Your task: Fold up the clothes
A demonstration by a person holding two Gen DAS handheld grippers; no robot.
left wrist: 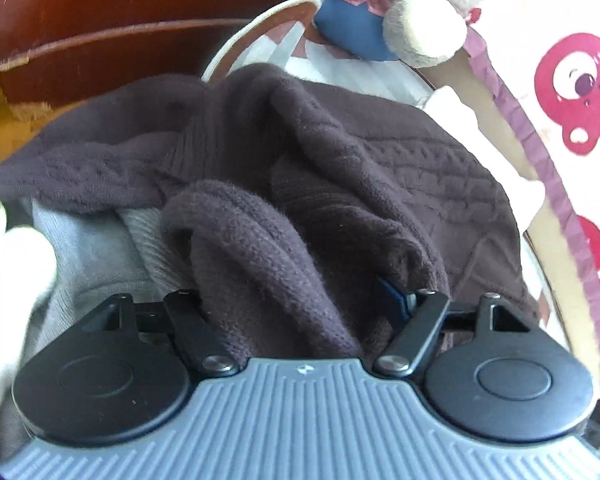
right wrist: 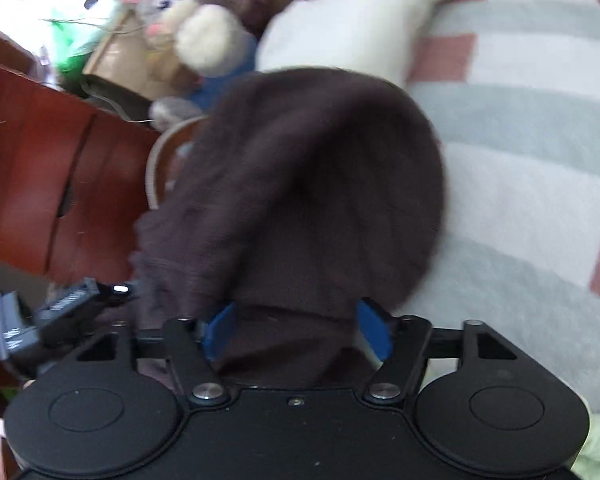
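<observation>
A dark brown cable-knit sweater (left wrist: 380,168) lies bunched on the bed. My left gripper (left wrist: 300,300) is shut on a thick fold of it; one blue pad (left wrist: 394,300) shows at the right, the other is hidden by the knit. In the right wrist view the sweater (right wrist: 312,184) hangs lifted and blurred in front of the camera. My right gripper (right wrist: 296,332) is shut on its edge, the cloth filling the gap between the blue pads (right wrist: 220,330). The left gripper's body (right wrist: 60,312) shows at the lower left.
A grey and a white garment (left wrist: 88,248) lie under the sweater at the left. A checked blanket (right wrist: 520,140) covers the bed. A plush toy (left wrist: 412,24), a white pillow (right wrist: 360,20) and a red-brown wooden headboard (left wrist: 120,32) stand behind.
</observation>
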